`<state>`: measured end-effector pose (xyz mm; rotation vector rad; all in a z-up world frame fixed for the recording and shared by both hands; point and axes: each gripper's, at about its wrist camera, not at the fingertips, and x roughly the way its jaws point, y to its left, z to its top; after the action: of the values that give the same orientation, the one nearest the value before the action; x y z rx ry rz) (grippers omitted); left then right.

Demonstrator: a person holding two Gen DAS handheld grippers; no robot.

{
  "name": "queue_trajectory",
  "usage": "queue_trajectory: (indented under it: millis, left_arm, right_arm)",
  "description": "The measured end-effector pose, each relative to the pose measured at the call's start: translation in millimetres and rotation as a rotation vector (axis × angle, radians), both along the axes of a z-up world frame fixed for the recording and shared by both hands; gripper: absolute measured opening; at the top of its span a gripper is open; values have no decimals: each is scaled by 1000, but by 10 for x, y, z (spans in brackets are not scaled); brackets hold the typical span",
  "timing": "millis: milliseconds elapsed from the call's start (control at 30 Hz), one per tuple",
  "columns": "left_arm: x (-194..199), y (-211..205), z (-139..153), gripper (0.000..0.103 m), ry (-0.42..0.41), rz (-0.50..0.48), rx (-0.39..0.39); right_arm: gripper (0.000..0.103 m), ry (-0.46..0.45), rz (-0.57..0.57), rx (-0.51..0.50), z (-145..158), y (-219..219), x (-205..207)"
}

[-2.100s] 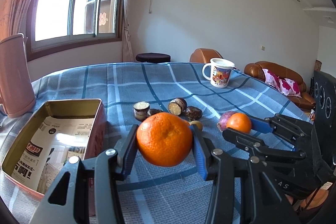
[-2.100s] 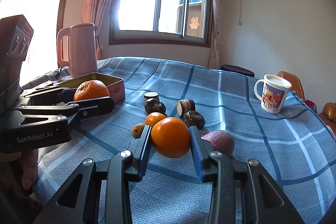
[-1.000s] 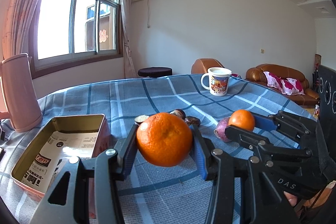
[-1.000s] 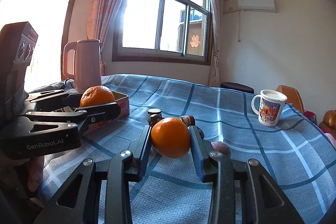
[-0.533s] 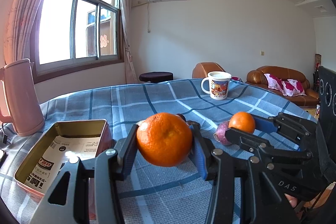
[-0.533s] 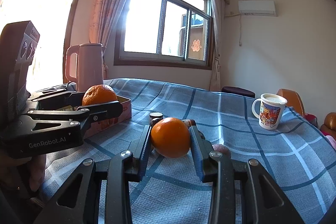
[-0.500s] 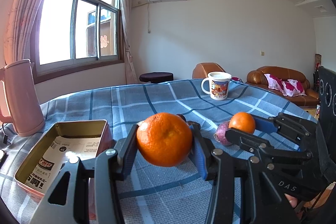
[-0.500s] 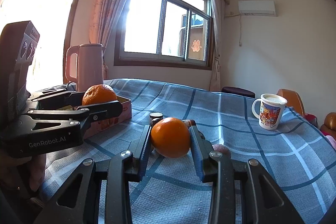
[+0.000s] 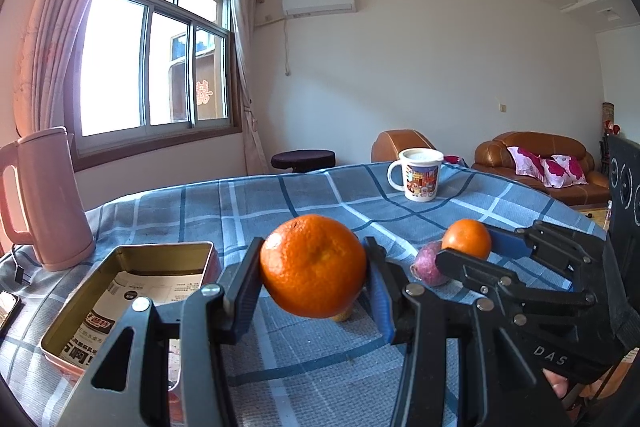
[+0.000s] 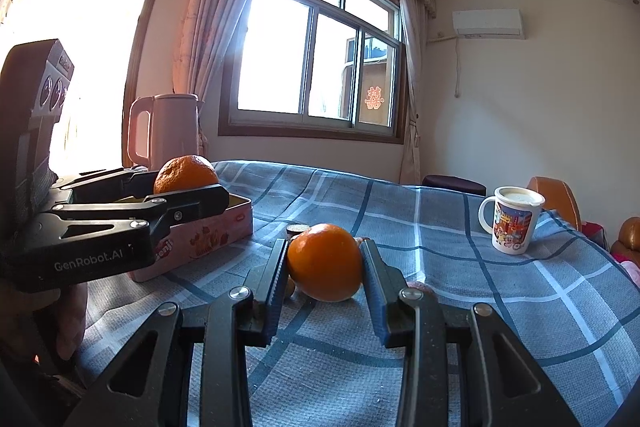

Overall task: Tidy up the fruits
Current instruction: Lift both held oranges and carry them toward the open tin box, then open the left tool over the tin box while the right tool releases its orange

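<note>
My left gripper (image 9: 314,267) is shut on a large orange (image 9: 313,265) and holds it above the blue checked tablecloth (image 9: 248,203). My right gripper (image 10: 325,261) is shut on a smaller orange (image 10: 325,261); it also shows in the left wrist view (image 9: 466,239). The left gripper with its orange (image 10: 185,173) shows at the left of the right wrist view. An open metal tin (image 9: 80,311) lined with newspaper lies on the table to the left. A purple fruit (image 9: 426,265) and a small yellowish fruit (image 9: 343,315) lie on the cloth below the grippers.
A pink kettle (image 9: 44,195) stands at the far left behind the tin. A white printed mug (image 9: 420,173) stands at the table's far right. A dark round piece (image 10: 298,228) lies behind the right orange. A phone (image 9: 6,307) lies at the left edge.
Both grippers have risen with their oranges, and the fruits on the cloth have sunk from view behind them. The tin and kettle now sit lower in the left view.
</note>
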<state>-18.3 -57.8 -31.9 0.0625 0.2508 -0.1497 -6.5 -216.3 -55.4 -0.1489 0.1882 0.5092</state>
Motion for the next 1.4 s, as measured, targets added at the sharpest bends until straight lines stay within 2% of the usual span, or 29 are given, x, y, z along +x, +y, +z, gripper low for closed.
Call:
queue_trajectory:
  millis: [400, 533, 1100, 1400]
  left_arm:
    - [-87, 31, 108, 49, -49, 25, 19]
    - [-74, 58, 123, 49, -40, 35, 20]
    - [-27, 318, 204, 49, -18, 94, -10]
    - [68, 515, 178, 49, 27, 144, -22]
  right_arm:
    - [38, 10, 15, 47, 36, -66, 20]
    - [38, 26, 29, 65, 53, -63, 39]
    - [38, 25, 107, 22, 255, 269, 76]
    - [38, 40, 151, -7, 339, 498, 178]
